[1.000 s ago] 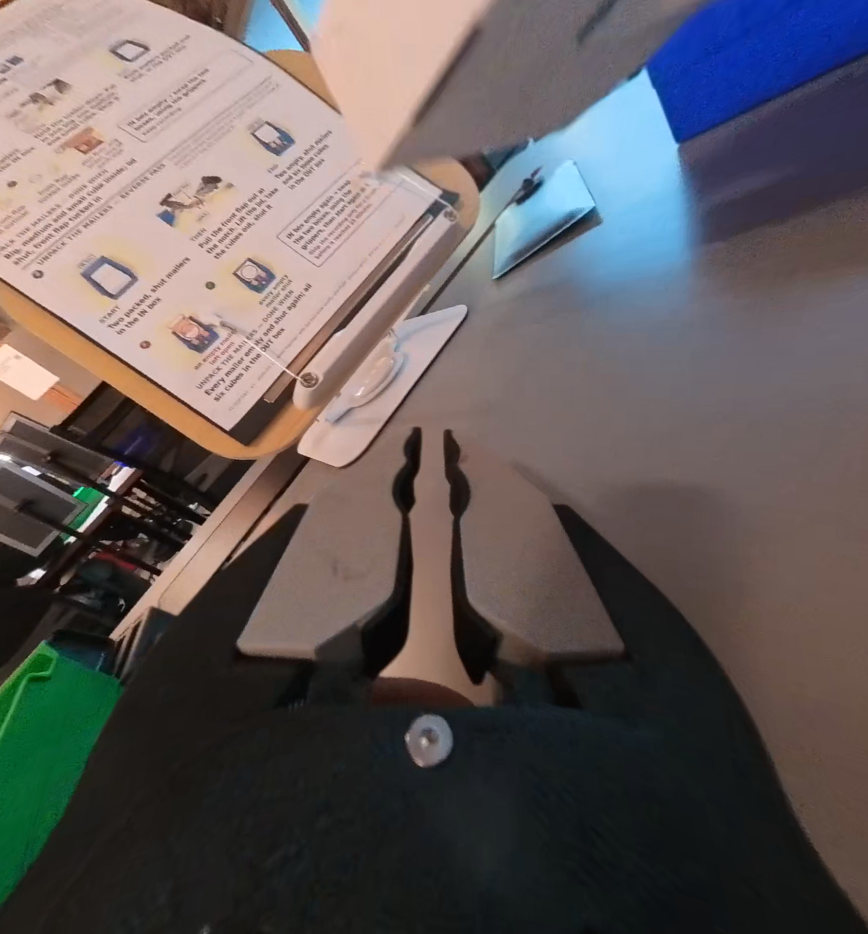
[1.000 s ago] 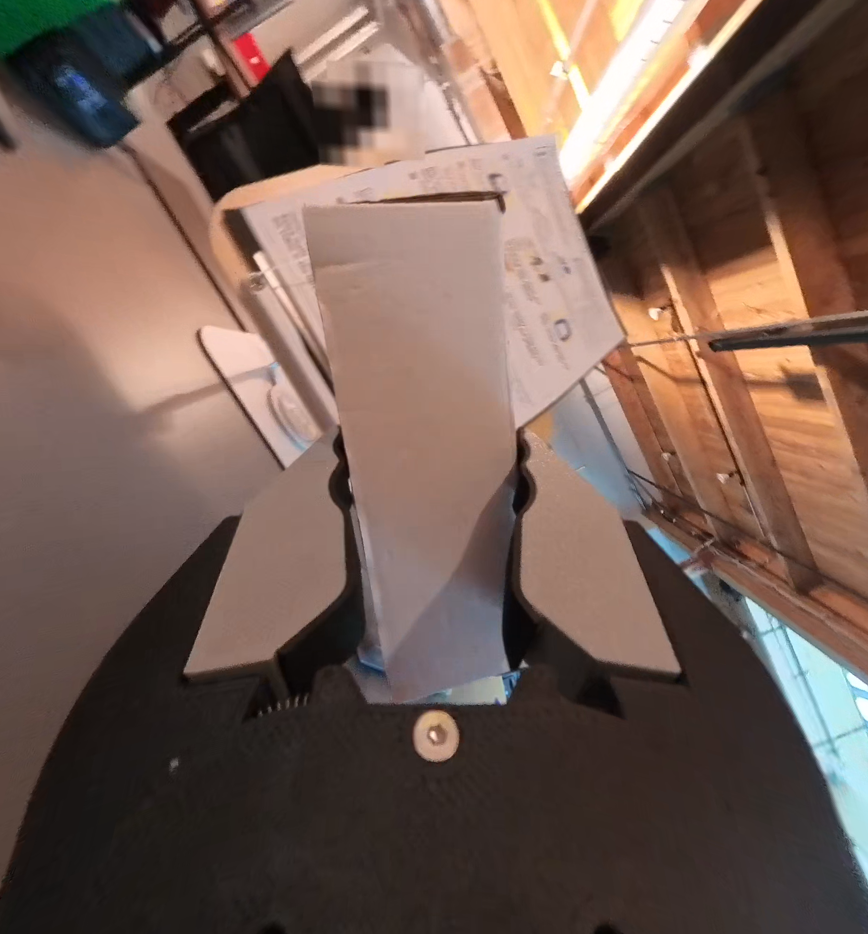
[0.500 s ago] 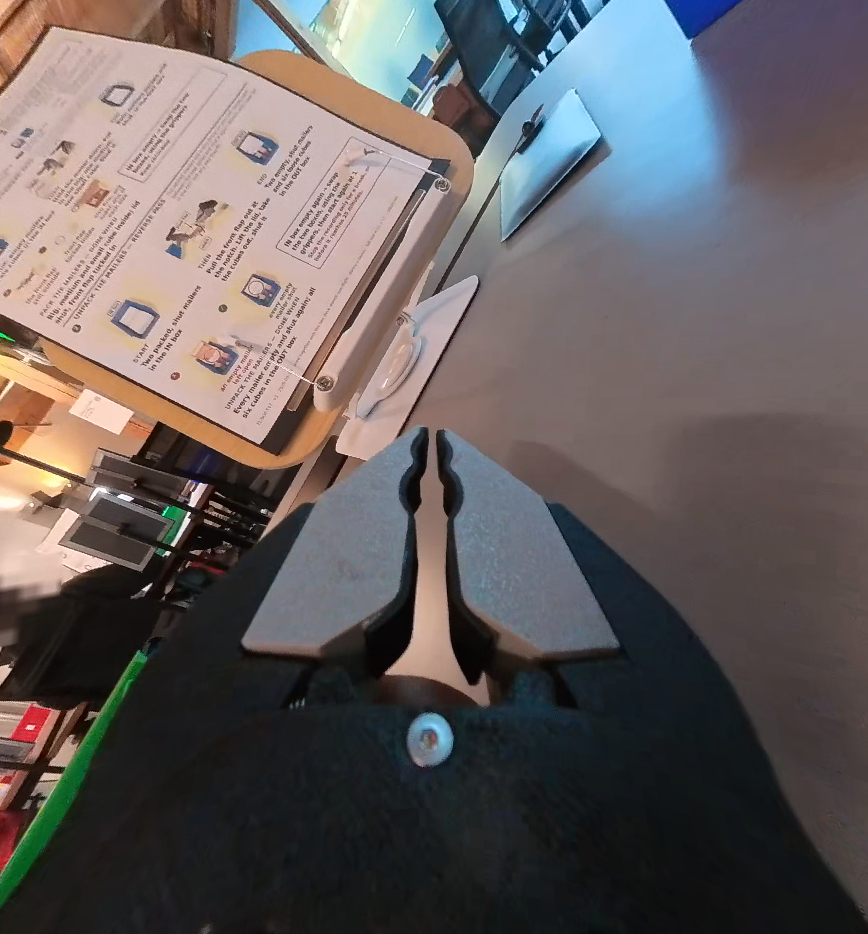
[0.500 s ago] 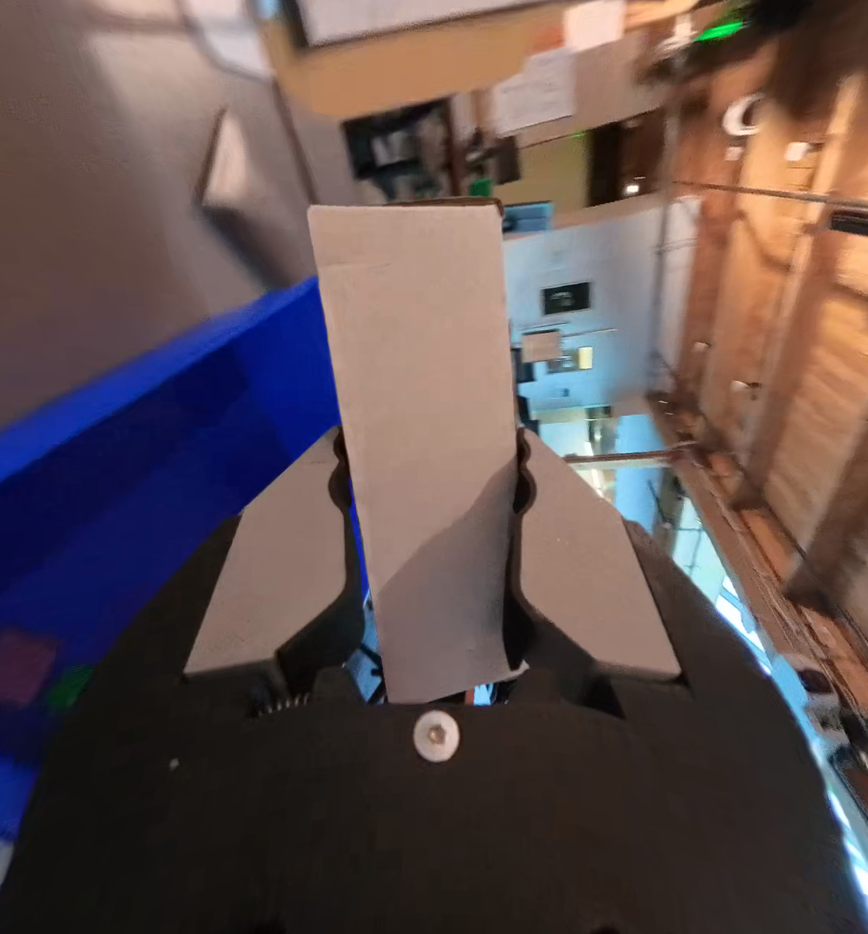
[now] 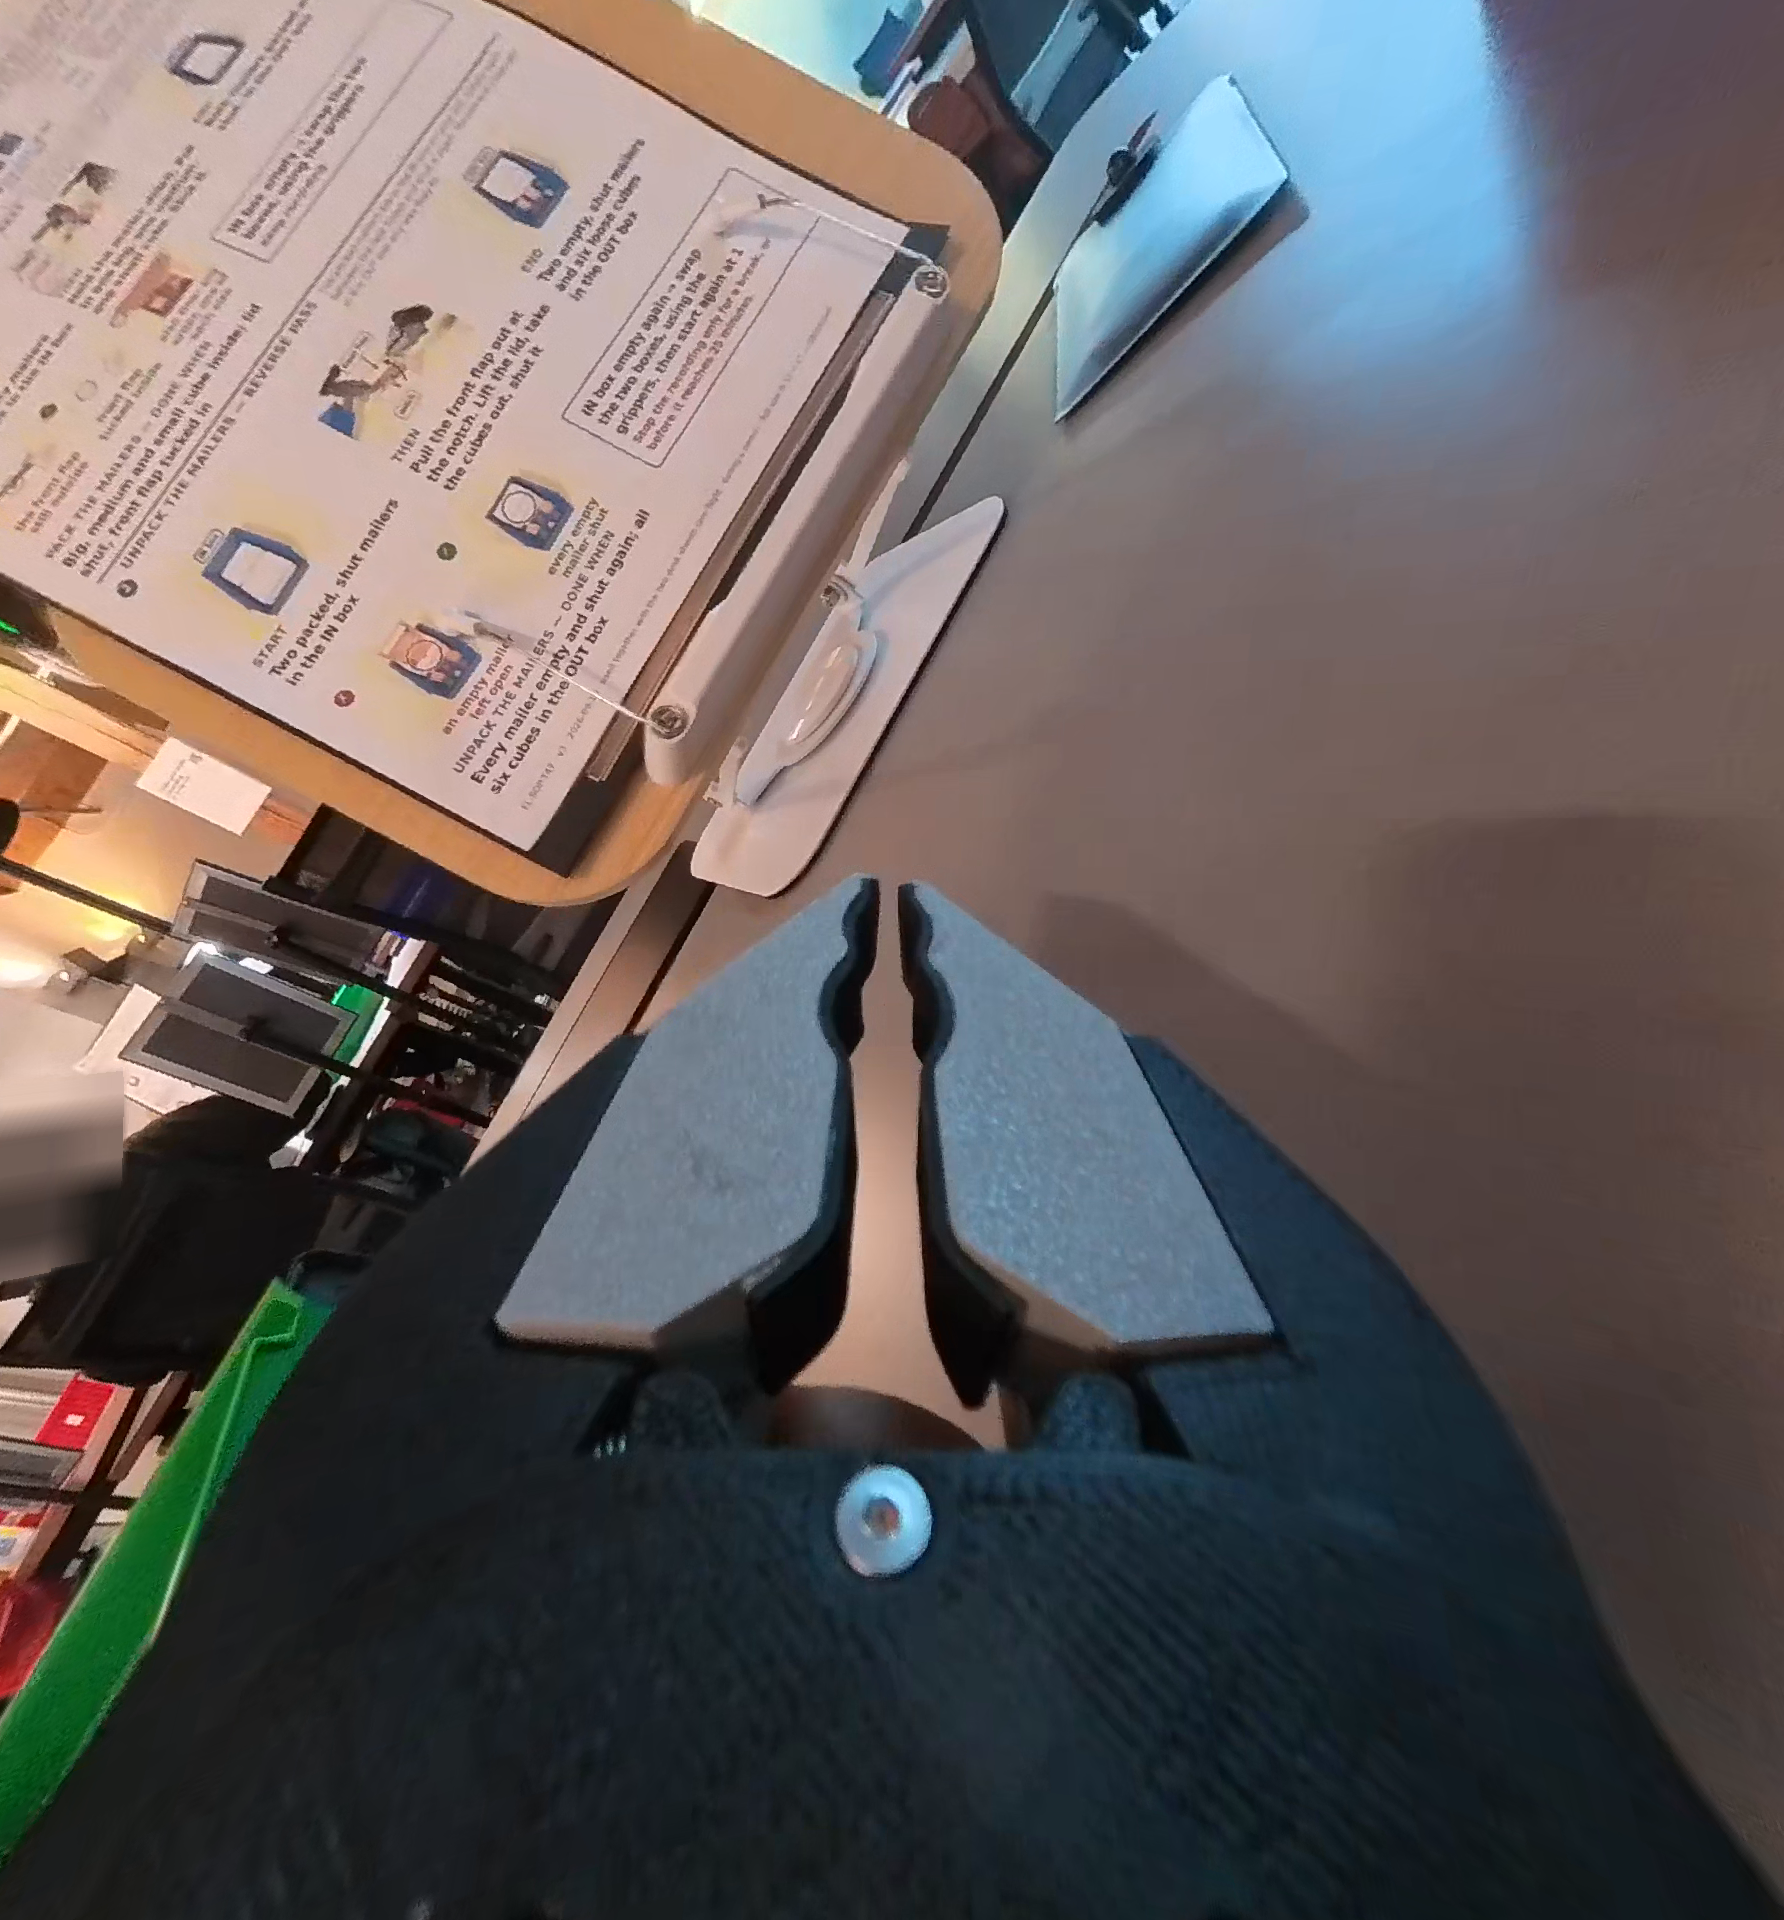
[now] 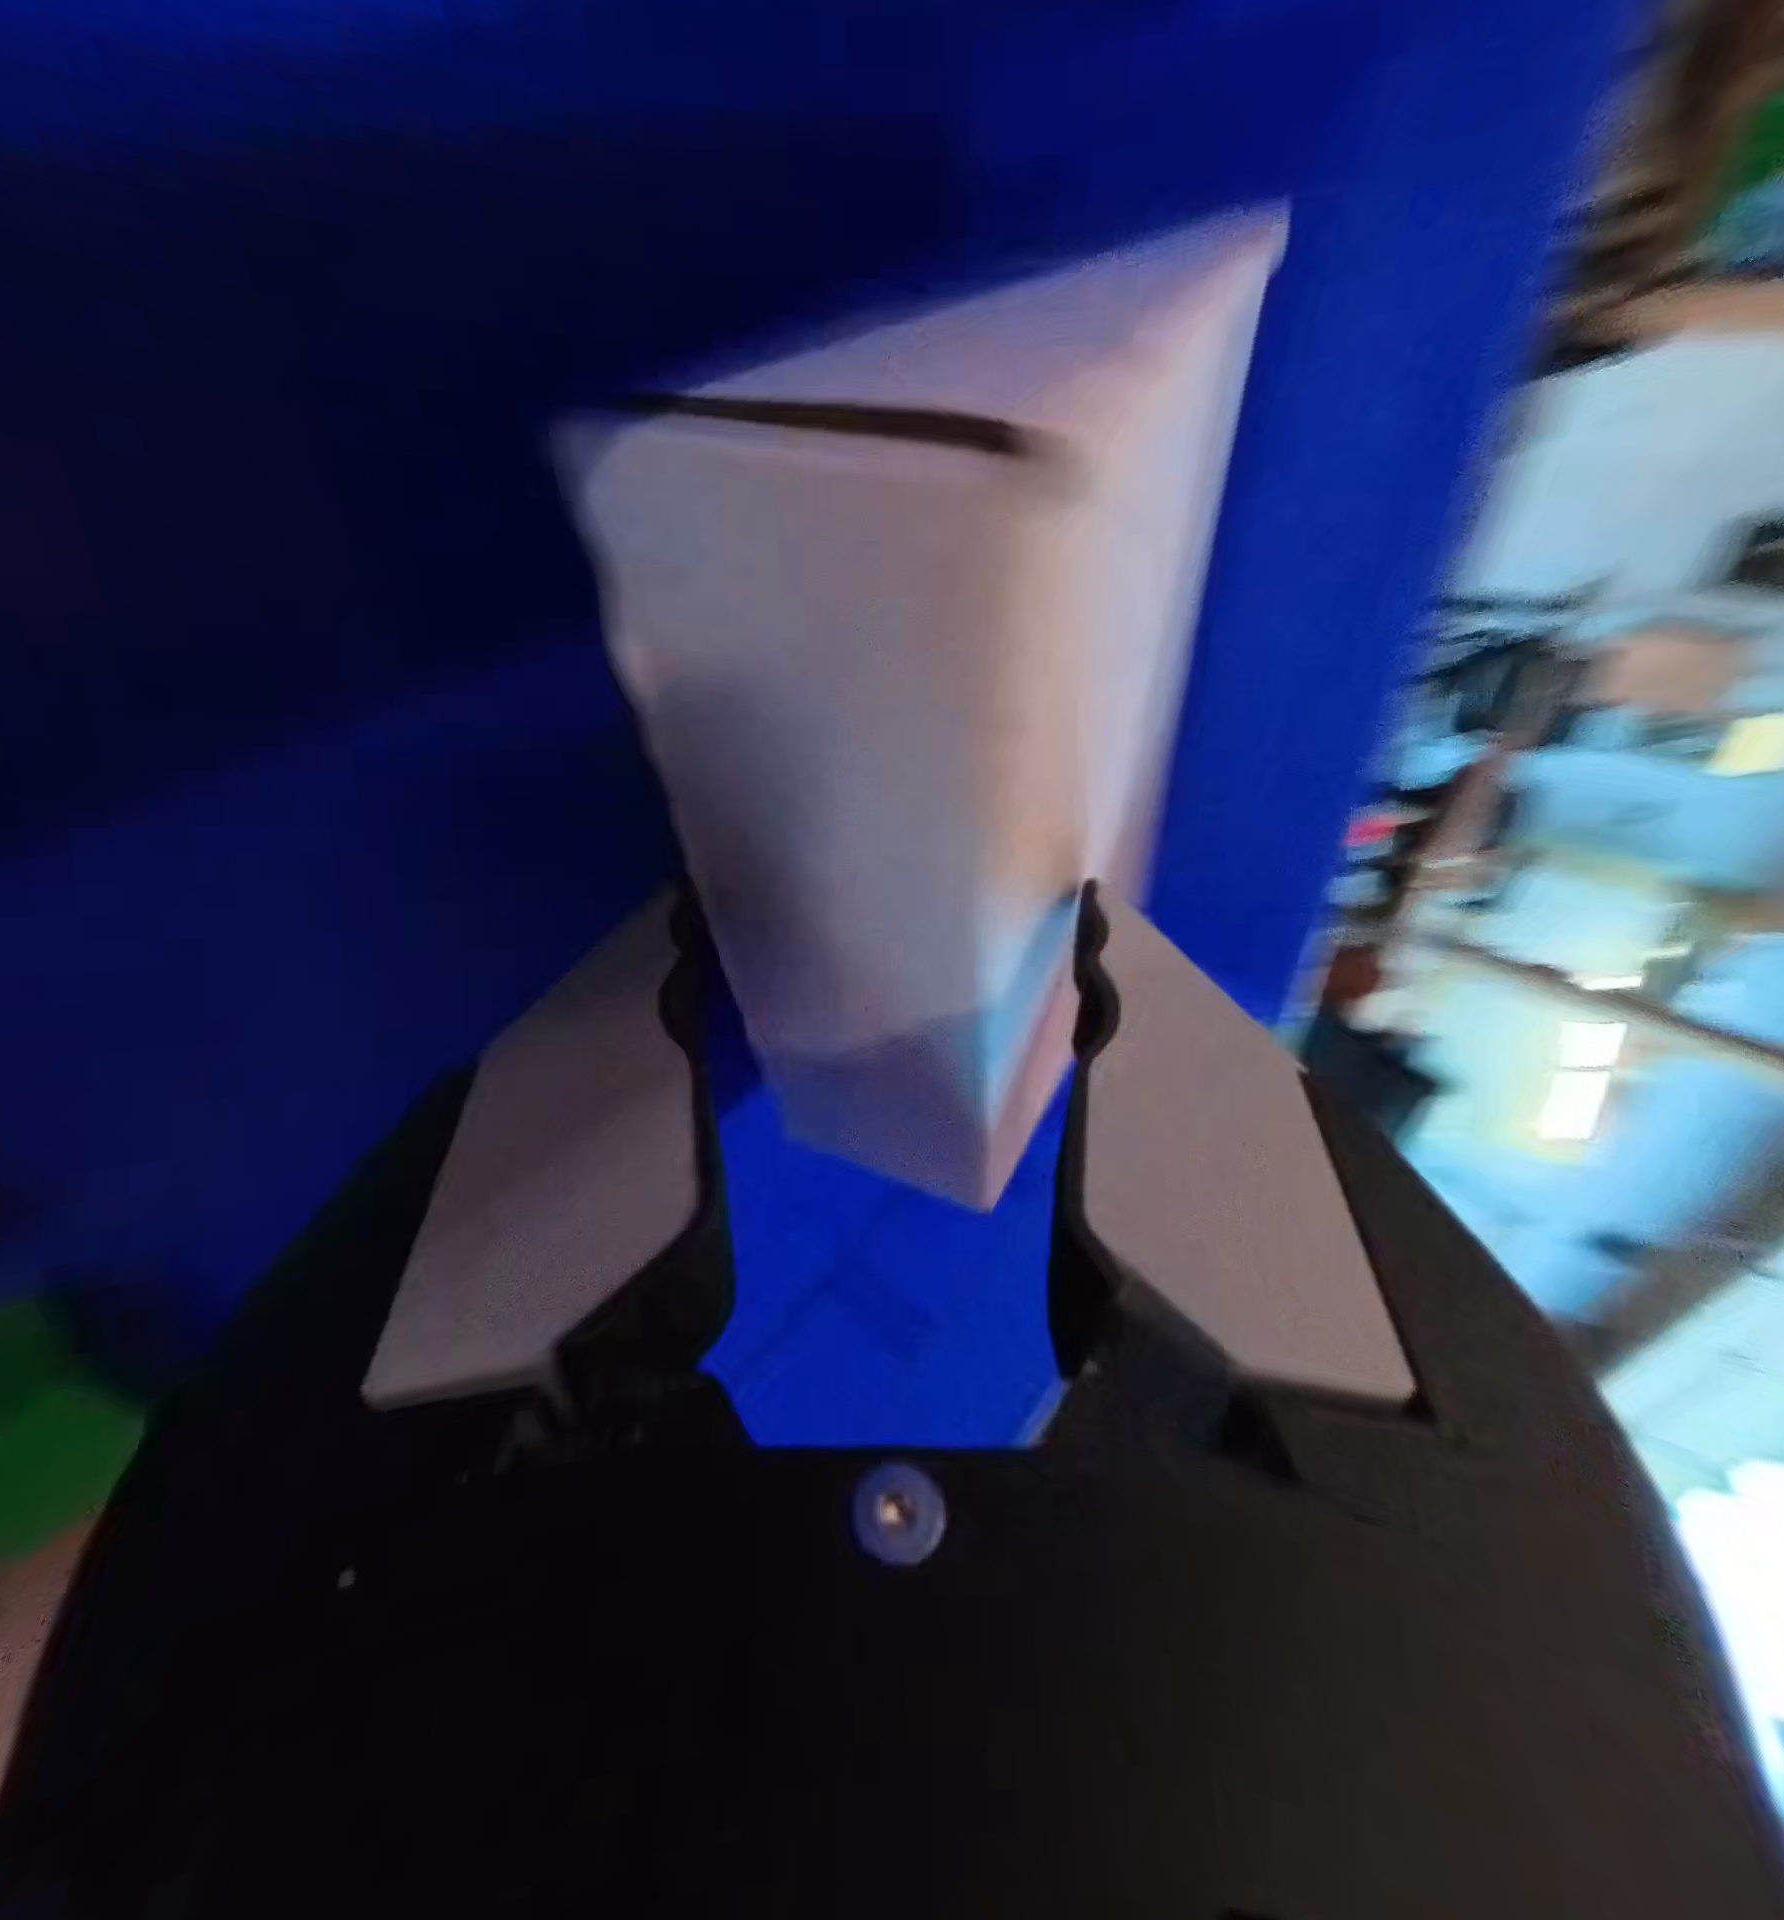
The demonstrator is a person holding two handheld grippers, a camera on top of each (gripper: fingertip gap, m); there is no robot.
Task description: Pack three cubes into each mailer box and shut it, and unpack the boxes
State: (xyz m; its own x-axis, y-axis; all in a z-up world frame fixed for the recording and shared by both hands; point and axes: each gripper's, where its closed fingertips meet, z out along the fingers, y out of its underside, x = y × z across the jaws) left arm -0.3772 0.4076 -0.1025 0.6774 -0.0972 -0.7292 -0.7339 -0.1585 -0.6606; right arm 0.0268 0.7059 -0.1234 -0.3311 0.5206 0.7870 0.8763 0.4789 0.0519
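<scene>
Left wrist view: your left gripper (image 5: 888,896) hovers over the table (image 5: 1439,727), fingers nearly closed, empty. Right wrist view: your right gripper (image 6: 883,925) spreads wide, mailer box (image 6: 909,665) slipping free above the blue bin (image 6: 244,520); release low and level

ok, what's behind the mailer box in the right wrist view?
Behind the mailer box is a blue bin, blurred. The box covers the part directly behind it, and the blur hides any contents.

Left wrist view rolled, low over table (image 5: 1387,935); right wrist view close above blue bin (image 6: 244,520)
</scene>
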